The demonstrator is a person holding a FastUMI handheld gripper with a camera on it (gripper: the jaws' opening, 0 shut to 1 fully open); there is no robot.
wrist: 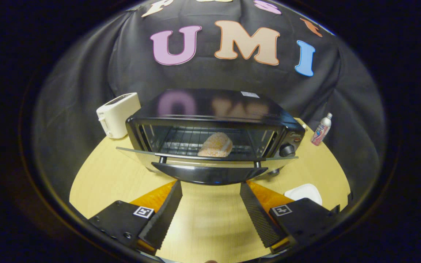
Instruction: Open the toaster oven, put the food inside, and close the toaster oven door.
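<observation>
— Go through the gripper view with me: what is on the pale wooden round table (97, 179), and how many of each?

— One black toaster oven with a glossy top (214, 124), in the middle of the table. Its glass door with a black handle bar (207, 164) hangs dropped forward, near level, so the cavity is open. One knob (287, 149) shows on the oven's right-hand panel.

— And the food?

— One piece — a rounded, light-brown bread roll (216, 145) — lying on the wire rack (181, 140) inside the oven, a little right of the rack's middle, behind the lowered door.

— Anything else on the table?

— Three single things. One white plastic pop-up toaster (117, 114) stands just beside the oven's left rear corner. One small white bottle with a red and blue label (321, 129) stands upright off the oven's right side, clearly apart from it. One white plate (305, 191) lies near the table's edge, partly hidden behind the right finger (only its upper part shows).

— Now the gripper (210, 210). How wide are the jaws?

— Spread wide. Two black ribbed fingers (163, 215) angle outward with bare tabletop between them — nothing is held, nothing is touched by either pad.

— Where do they sit against the oven?

— The tips sit just short of the door's handle bar, which lies just ahead of them and spans the gap; I cannot tell whether a tip reaches under its edge.
</observation>
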